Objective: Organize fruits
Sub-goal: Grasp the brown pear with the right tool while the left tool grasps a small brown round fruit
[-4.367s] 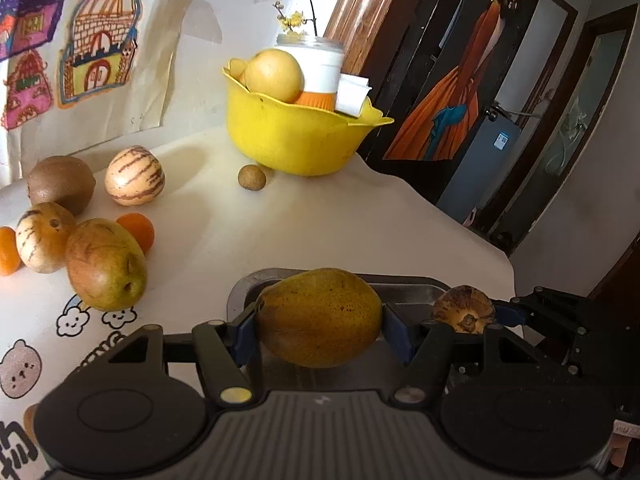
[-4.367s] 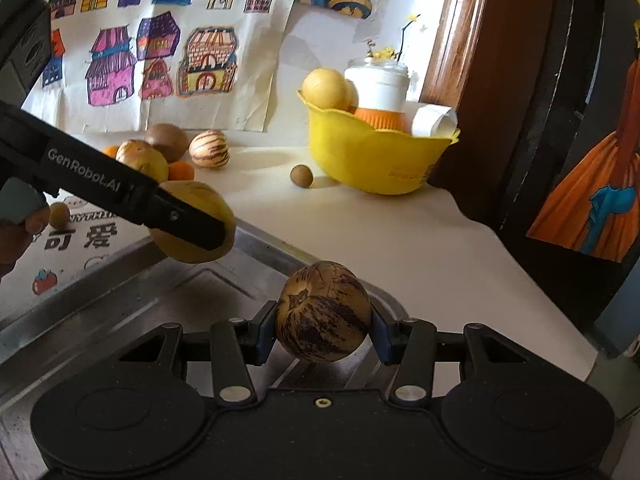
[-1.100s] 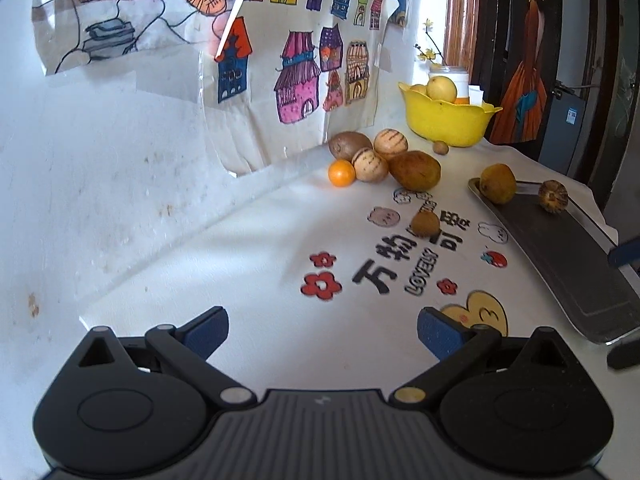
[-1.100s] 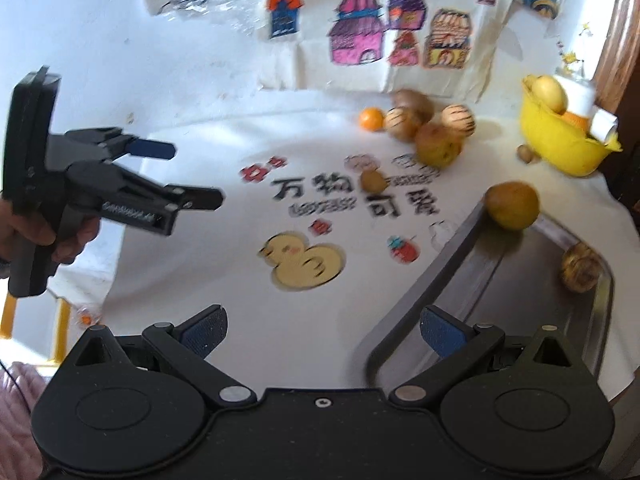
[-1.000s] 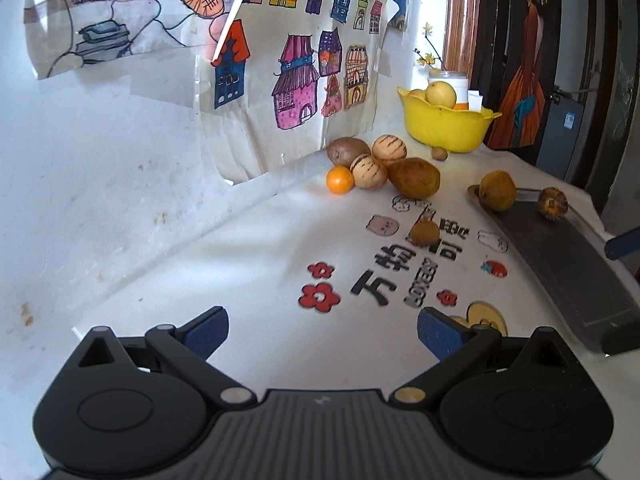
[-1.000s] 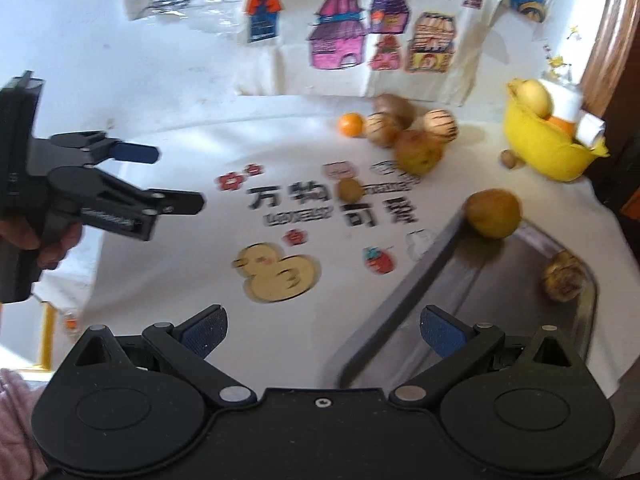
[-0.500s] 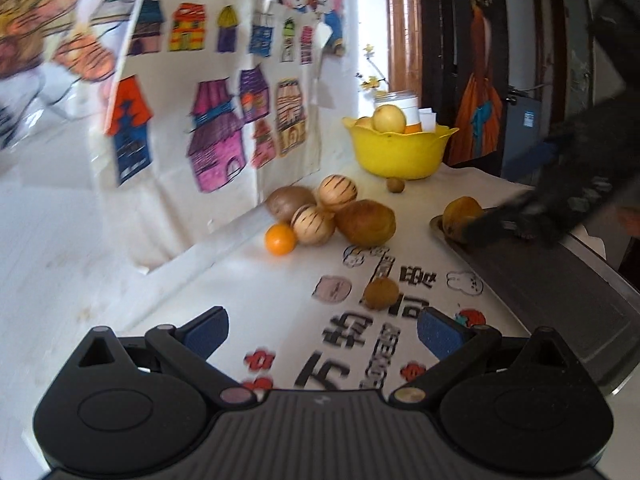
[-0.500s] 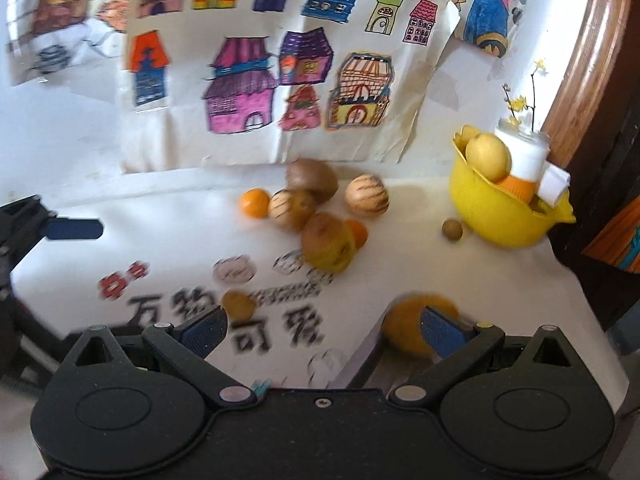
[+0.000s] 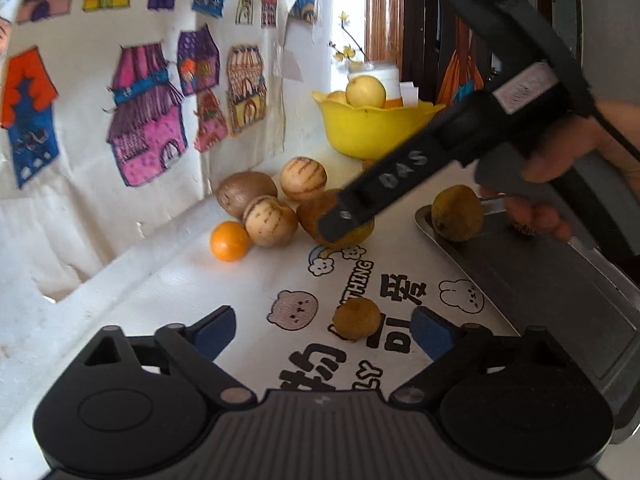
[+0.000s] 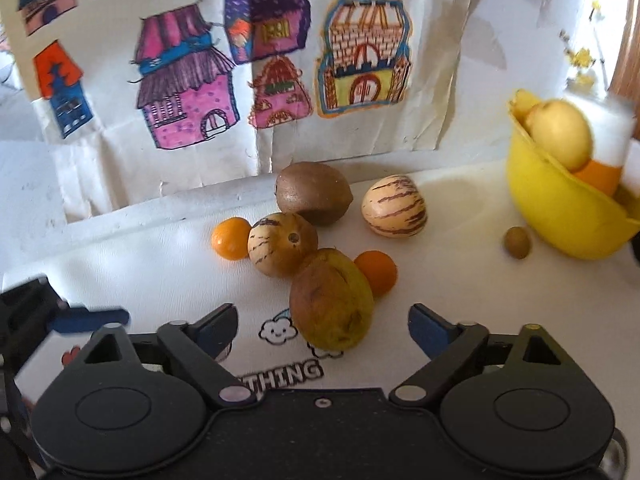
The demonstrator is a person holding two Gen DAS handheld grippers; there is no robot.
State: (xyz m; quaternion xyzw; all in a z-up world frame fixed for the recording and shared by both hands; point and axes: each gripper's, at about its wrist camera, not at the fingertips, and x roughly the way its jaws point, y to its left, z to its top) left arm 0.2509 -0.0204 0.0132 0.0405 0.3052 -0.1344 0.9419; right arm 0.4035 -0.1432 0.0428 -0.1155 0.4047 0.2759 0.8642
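Observation:
My left gripper (image 9: 324, 332) hangs low over the printed tablecloth, its jaws closing. A small round brown fruit (image 9: 357, 318) sits between them, nearer the right finger, and neither pad touches it. My right gripper (image 10: 324, 327) is also closing around a large brown-green pear (image 10: 331, 300), with clear gaps on both sides. In the left wrist view the right gripper's black finger (image 9: 384, 184) reaches across that pear (image 9: 310, 212). On the steel tray (image 9: 540, 280) lies a yellow-brown pear (image 9: 456, 213). A striped fruit (image 9: 524, 229) on the tray is mostly hidden behind the person's hand.
Behind the pear cluster a kiwi (image 10: 314, 193), two striped melons (image 10: 394, 206) (image 10: 282, 244) and two oranges (image 10: 231, 238) (image 10: 376, 272). A yellow bowl (image 10: 560, 208) of fruit stands at the right, with a small brown fruit (image 10: 517, 242) beside it. Paper drawings cover the wall close behind.
Both grippers have moved in toward the fruit. The small brown fruit now lies between the left fingers and the large pear between the right fingers. Both pairs of jaws stand slightly narrower.

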